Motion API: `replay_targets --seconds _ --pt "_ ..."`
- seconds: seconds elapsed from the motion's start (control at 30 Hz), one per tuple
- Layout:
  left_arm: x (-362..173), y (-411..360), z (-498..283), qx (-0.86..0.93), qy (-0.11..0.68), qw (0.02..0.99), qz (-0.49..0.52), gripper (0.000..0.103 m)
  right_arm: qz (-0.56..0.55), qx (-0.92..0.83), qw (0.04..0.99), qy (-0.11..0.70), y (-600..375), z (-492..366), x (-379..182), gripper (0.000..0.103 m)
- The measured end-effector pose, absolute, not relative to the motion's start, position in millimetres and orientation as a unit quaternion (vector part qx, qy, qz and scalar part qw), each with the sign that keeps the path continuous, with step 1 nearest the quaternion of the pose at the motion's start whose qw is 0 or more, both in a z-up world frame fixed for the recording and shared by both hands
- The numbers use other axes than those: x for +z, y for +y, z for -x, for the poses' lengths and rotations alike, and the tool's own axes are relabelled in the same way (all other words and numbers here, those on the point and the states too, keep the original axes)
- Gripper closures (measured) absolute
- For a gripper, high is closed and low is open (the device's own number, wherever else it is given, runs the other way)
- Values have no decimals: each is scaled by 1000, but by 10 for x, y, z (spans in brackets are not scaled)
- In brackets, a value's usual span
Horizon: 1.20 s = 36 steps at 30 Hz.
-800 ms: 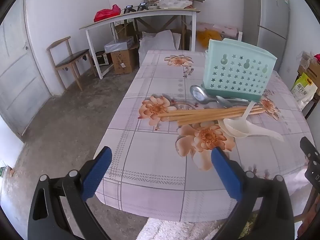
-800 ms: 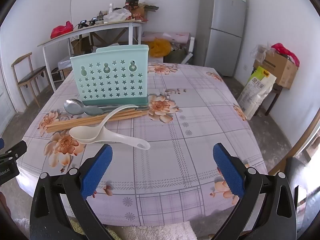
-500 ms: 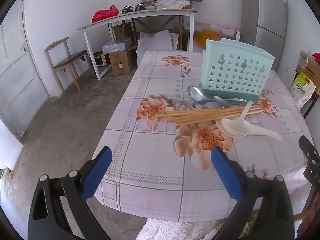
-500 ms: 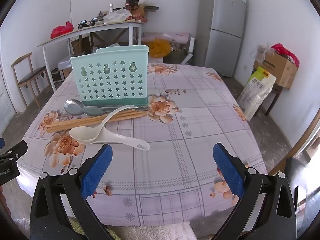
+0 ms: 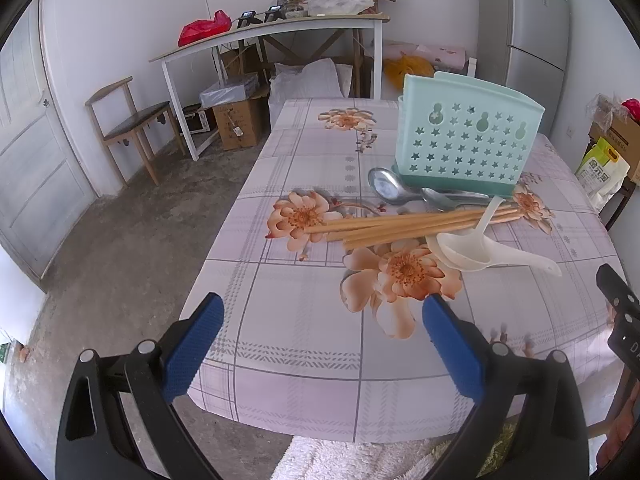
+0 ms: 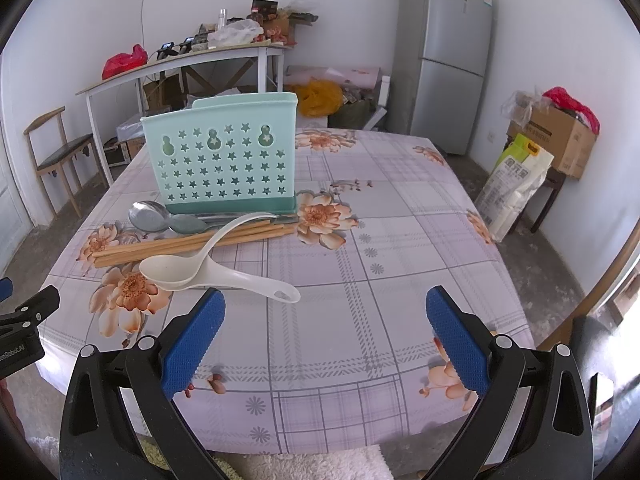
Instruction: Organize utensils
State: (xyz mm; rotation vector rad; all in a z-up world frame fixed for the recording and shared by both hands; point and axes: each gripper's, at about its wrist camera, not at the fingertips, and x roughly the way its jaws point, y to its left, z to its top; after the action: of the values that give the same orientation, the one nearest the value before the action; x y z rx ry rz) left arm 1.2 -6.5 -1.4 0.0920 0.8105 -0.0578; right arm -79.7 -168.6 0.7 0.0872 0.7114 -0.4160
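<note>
A mint-green holder [image 5: 468,142] [image 6: 222,156] with star cut-outs stands upright on the floral tablecloth [image 5: 304,328] [image 6: 392,248]. In front of it lie two metal spoons [image 5: 390,190] [image 6: 150,216], a bundle of wooden chopsticks [image 5: 400,226] [image 6: 176,244], and two white plastic spoons [image 5: 480,254] [image 6: 208,272] stacked across them. My left gripper [image 5: 322,320] hovers open over the table's near left corner, short of the utensils. My right gripper [image 6: 324,312] is open too, its left finger just short of the white spoon handle. Nothing sits between either pair of fingers.
A wooden chair [image 5: 128,124] and a cluttered white side table [image 5: 272,32] stand beyond the table on the left. A grey fridge [image 6: 448,56] is at the back. A cardboard box [image 6: 560,136] and a rice sack [image 6: 516,188] sit on the right.
The left wrist view has shifted slightly, so the holder and utensils sit a little further left in it. The right wrist view is unchanged. Both grippers stay open.
</note>
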Motion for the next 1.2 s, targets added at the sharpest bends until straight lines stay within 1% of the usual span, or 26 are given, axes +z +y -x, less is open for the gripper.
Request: replay_targets --seconds 1.2 --pt "-17 -27 -8 -19 389 920 -50 6 -45 -201 916 345 -1709 790 1 6"
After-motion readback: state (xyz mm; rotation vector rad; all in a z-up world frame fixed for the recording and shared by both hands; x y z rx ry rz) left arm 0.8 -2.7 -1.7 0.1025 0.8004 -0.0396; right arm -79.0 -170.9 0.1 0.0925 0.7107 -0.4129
